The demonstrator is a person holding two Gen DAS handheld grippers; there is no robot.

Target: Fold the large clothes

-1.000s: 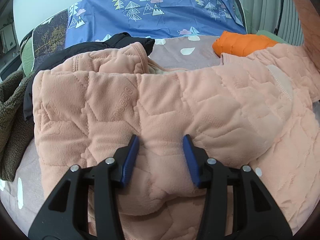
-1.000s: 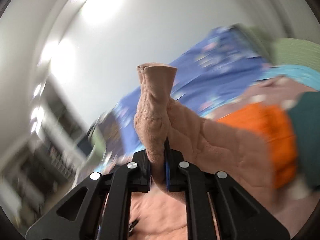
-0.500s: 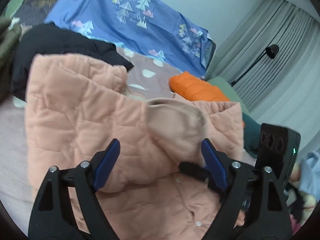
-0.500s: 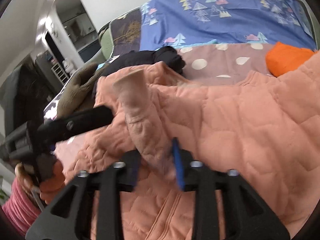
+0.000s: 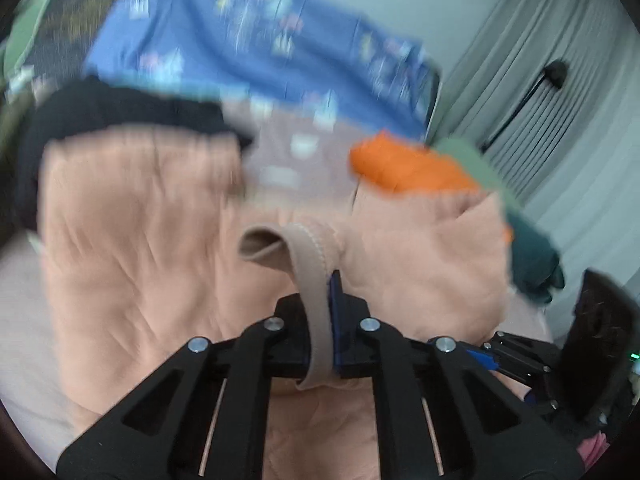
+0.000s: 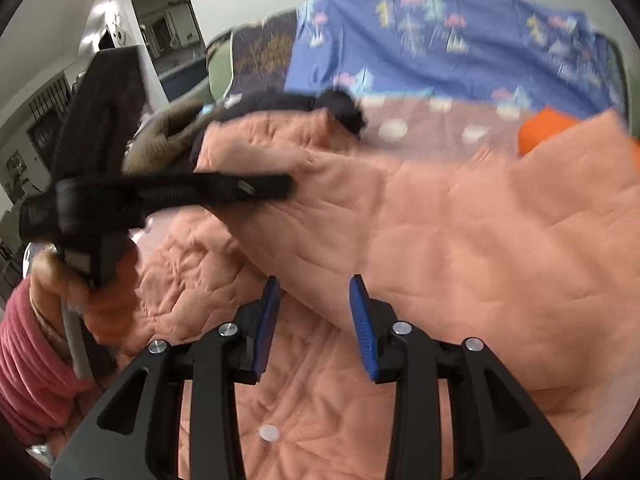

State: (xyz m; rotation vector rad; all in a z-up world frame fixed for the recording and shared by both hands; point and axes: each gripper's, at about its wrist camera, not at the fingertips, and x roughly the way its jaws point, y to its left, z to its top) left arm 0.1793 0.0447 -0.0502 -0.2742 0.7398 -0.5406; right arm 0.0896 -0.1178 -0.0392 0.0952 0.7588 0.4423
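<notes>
A peach quilted jacket [image 5: 140, 240] lies spread over the bed and fills most of the right wrist view [image 6: 480, 240] too. My left gripper [image 5: 326, 292] is shut on the beige cuff [image 5: 308, 248] of its sleeve and holds it raised off the jacket. From the right wrist view the left gripper [image 6: 276, 186] reaches in from the left, held by a hand [image 6: 52, 280]. My right gripper [image 6: 314, 312] hovers low over the jacket and its jaws are opening. The folded sleeve's edge lies at its blue pads [image 6: 266, 320], which do not press it.
An orange garment [image 5: 408, 168] and a dark green one [image 5: 532, 256] lie at the right, beyond the jacket. A black garment [image 5: 120, 116] and brown fleece [image 6: 168, 136] sit at the left. A blue tree-print cover [image 6: 440, 40] backs the bed. Curtains and a lamp [image 5: 556, 72] stand at the right.
My left jaws went from wide open to shut on the beige cuff and rose with it. My right gripper let go of the sleeve, came down over the jacket and opened.
</notes>
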